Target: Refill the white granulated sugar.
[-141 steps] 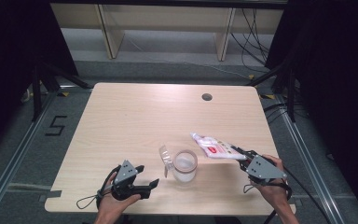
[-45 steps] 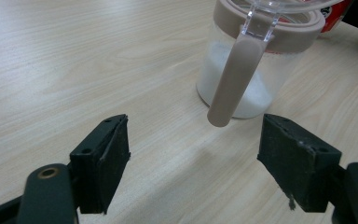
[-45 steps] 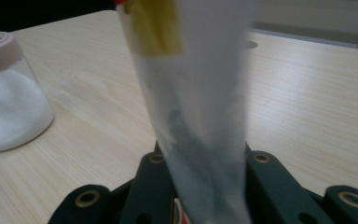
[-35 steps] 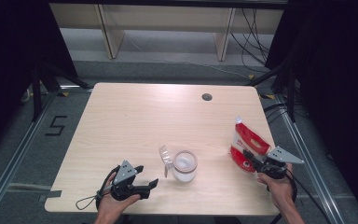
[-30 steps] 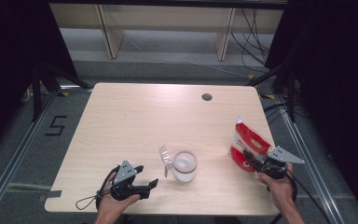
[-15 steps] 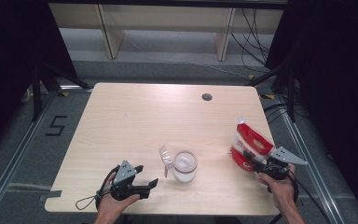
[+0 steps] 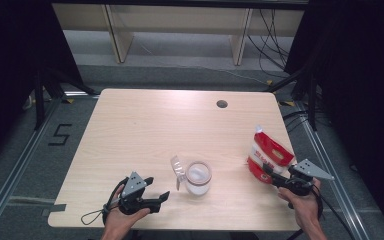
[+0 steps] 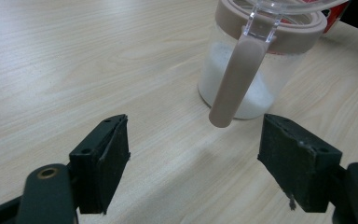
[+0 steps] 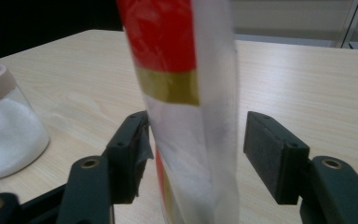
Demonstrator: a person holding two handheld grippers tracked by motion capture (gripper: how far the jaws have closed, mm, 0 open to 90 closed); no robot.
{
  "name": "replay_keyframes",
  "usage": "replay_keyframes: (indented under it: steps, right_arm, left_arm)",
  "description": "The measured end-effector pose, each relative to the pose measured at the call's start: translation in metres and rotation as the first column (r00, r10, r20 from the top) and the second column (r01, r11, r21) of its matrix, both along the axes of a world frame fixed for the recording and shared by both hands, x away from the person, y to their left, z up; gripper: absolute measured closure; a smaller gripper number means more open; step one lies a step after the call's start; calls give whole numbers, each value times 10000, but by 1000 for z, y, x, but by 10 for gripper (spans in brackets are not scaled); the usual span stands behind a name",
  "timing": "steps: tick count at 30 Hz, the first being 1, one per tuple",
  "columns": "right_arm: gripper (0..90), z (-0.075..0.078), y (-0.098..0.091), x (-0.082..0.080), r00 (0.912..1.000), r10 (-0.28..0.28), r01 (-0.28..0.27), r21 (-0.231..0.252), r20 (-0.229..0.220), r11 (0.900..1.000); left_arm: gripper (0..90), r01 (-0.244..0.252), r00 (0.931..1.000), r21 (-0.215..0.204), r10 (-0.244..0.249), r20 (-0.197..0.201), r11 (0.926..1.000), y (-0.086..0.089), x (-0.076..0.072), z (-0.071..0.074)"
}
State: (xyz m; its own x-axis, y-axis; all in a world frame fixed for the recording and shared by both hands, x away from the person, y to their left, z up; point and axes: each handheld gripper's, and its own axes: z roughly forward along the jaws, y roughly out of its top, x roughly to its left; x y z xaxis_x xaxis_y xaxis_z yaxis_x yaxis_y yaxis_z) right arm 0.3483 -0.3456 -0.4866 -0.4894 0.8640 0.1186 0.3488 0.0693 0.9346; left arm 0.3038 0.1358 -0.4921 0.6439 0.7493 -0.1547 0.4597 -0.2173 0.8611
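Right gripper (image 9: 193, 154): jaws just opened, pads off the red-and-white pouch (image 9: 186, 93) standing upright between them, long axis vertical, nearer the left pad. Backing straight out looks safest. Farther off, to the left: jar (image 7: 198, 177) of white powder. Left gripper (image 8: 193, 154): wide, empty, jar handle (image 8: 237, 79) just ahead.

The pouch (image 9: 186, 107) is red above a gold band, then clear (white contents). The jar (image 8: 256, 60) has a beige rim and white powder; the table (image 7: 145, 130) is pale woodgrain.
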Motion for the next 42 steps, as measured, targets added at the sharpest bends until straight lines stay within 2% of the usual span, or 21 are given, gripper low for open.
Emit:
replay_keyframes:
  steps: [1, 5, 6, 7, 8, 9, 11, 12, 13, 15, 17, 19, 20, 22, 25, 26, 28, 30, 31, 40, 42]
  right_arm:
    - [375, 1, -2, 0, 9998, 181, -178, -318, 94, 9993]
    - [300, 4, -1, -8, 9998, -91, 85, -320, -168, 9995]
    - [292, 4, 0, -11, 9996, -220, 218, -104, -170, 9997]
    - [291, 5, -2, -12, 9999, -132, 129, -368, -63, 9992]
    - [290, 7, -1, -13, 10000, -30, 29, -289, -33, 9996]
    - [282, 8, 0, -17, 9996, -259, 257, -333, -61, 9991]
    - [276, 9, -1, -20, 9999, -110, 109, -630, -9, 9980]
    - [275, 9, -1, -23, 9996, -251, 240, -664, -157, 9975]
    - [267, 8, 0, -25, 9983, -586, 586, -679, 19, 9960]
    - [265, 10, -2, -28, 9986, -492, 480, -698, -166, 9964]
    - [263, 12, -6, -31, 9979, -607, 625, -1067, 204, 9923]
    - [263, 13, -5, -36, 9973, -730, 732, -734, 59, 9946]
    - [264, 14, -7, -37, 9974, -689, 706, -849, 232, 9939]
    - [274, 17, -10, -42, 9971, -759, 754, -923, -14, 9929]
    - [276, 19, -11, -49, 9960, -892, 892, -970, 40, 9913]
    - [276, 18, -11, -50, 9966, -809, 819, -823, 154, 9932]
    - [276, 19, -11, -54, 9963, -824, 844, -968, 242, 9917]
    - [276, 19, -9, -58, 9967, -807, 809, -755, 54, 9939]
    - [276, 21, -10, -60, 9955, -934, 944, -1105, 143, 9894]
    - [261, 19, -5, -72, 9986, -524, 508, -1061, -124, 9931]
    - [252, 17, -3, -72, 9986, -516, 524, -1036, 112, 9932]
  left_arm:
    - [237, 23, 10000, 3, -23, 8, 10000, 0, 0, 0]
    - [237, -18, 10000, 3, 18, 1, 10000, 0, 0, 0]
    - [236, -20, 10000, -6, 20, 1, 10000, 0, 0, 0]
    - [236, -15, 10000, -3, 15, 4, 10000, 0, 0, 0]
    - [236, -12, 10000, 5, 12, 4, 10000, 0, 0, 0]
    - [236, -21, 10000, -4, 21, 2, 10000, 0, 0, 0]
    - [236, -16, 10000, -18, 16, 6, 10000, 0, 0, 0]
    - [236, -26, 10000, -2, 26, 2, 10000, 0, 0, 0]
    - [236, -24, 10000, -5, 24, 5, 10000, 0, 0, 0]
    - [236, -30, 10000, -10, 30, 4, 10000, 0, 0, 0]
    - [236, 49, 10000, -41, -49, 27, 10000, 0, 0, 0]
    - [236, 17, 10000, -50, -16, 60, 10000, 0, 1, 0]
    - [236, 7, 10000, -55, -6, 59, 10000, 0, 1, 0]
    - [236, 71, 9999, -34, -71, 144, 10000, 1, 1, 0]
    - [236, 97, 9999, 72, -97, 110, 9999, 1, 1, 0]
    - [236, 97, 9999, 71, -97, 113, 9999, 1, 1, 0]
    - [236, 95, 9999, 73, -96, 127, 9999, 2, 1, 1]
    - [236, 80, 9999, 54, -80, 122, 10000, 2, 1, 0]
    - [236, 83, 9999, 55, -83, 125, 10000, 1, 1, 0]
    - [236, 108, 9999, 17, -108, 102, 9999, 0, 0, 0]
    - [236, 129, 9999, -47, -128, 64, 9999, 0, 0, 0]
